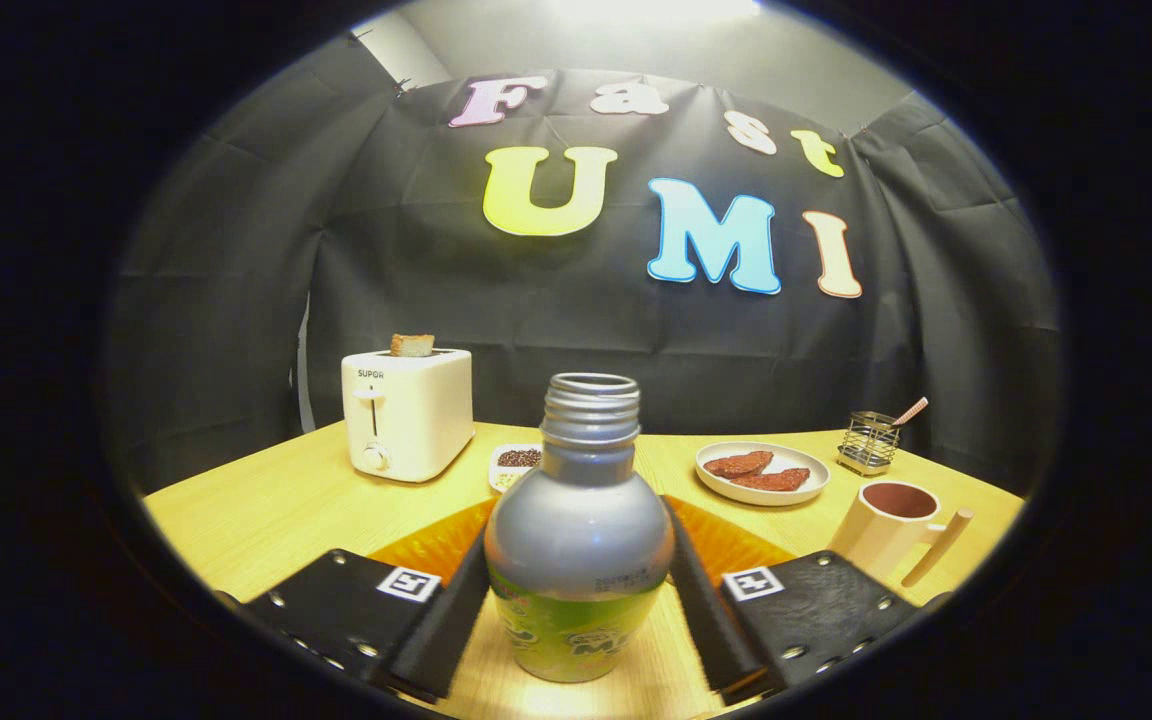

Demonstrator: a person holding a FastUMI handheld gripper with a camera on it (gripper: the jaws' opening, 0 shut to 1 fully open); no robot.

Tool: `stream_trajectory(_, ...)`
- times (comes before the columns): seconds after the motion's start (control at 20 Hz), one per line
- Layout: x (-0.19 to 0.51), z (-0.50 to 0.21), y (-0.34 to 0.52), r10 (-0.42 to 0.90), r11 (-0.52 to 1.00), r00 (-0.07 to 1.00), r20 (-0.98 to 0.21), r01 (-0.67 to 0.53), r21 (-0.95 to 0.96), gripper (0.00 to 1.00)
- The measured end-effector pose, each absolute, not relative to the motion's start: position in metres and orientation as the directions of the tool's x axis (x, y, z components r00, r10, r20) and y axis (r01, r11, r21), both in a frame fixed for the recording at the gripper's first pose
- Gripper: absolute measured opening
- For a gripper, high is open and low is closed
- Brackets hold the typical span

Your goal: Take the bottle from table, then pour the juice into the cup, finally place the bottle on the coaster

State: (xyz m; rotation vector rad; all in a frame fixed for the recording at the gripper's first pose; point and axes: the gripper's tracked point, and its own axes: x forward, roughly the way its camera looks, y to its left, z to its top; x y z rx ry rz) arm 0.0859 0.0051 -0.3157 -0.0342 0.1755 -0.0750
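The bottle (578, 530) stood upright between the two fingers of the tongs (578, 600), its long axis vertical, its threaded neck open and uncapped. Both fingers lay close against its rounded lower body, one on each flank, so the tongs looked closed on it at a narrow setting; whether the bottle's base rested on the worktop (266, 510) or was just lifted off it could not be told. An orange coaster (436, 545) lay flat just behind the bottle, showing on both sides of it.

The cup (891, 525) (a pale mug with a dark inside and a stick-like handle) stood ahead of the tongs and off to their right, well apart from the bottle. The pour would therefore call for carrying the bottle forward and rightward, then tipping its neck toward the cup's mouth.

Counted: one bottle, one cup, one coaster. Beyond them stood one white toaster (406, 412) with one slice of toast (412, 345) poking up, one small dish of seeds (516, 462), one plate (762, 474) carrying two brown pieces of food, and one wire holder (868, 440) with a stick in it.
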Motion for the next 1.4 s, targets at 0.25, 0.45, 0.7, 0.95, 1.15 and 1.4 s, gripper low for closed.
stream_trajectory(0.25, 0.073, -0.302, -0.011, -0.079, 0.996, 0.98, -0.181, 0.087, 0.036, 0.78)
stream_trajectory(0.45, 0.073, -0.283, -0.031, -0.046, 0.969, 0.989, -0.142, 0.078, 0.234, 0.78)
stream_trajectory(0.7, 0.078, -0.275, -0.057, -0.034, 0.879, 0.986, -0.161, 0.106, 0.465, 0.77)
stream_trajectory(0.95, 0.083, -0.268, -0.072, -0.003, 0.746, 0.988, -0.157, 0.107, 0.657, 0.77)
stream_trajectory(1.15, 0.089, -0.265, -0.078, 0.041, 0.593, 0.985, -0.168, 0.111, 0.797, 0.77)
stream_trajectory(1.4, 0.094, -0.268, -0.087, 0.05, 0.438, 0.986, -0.158, 0.12, 0.891, 0.77)
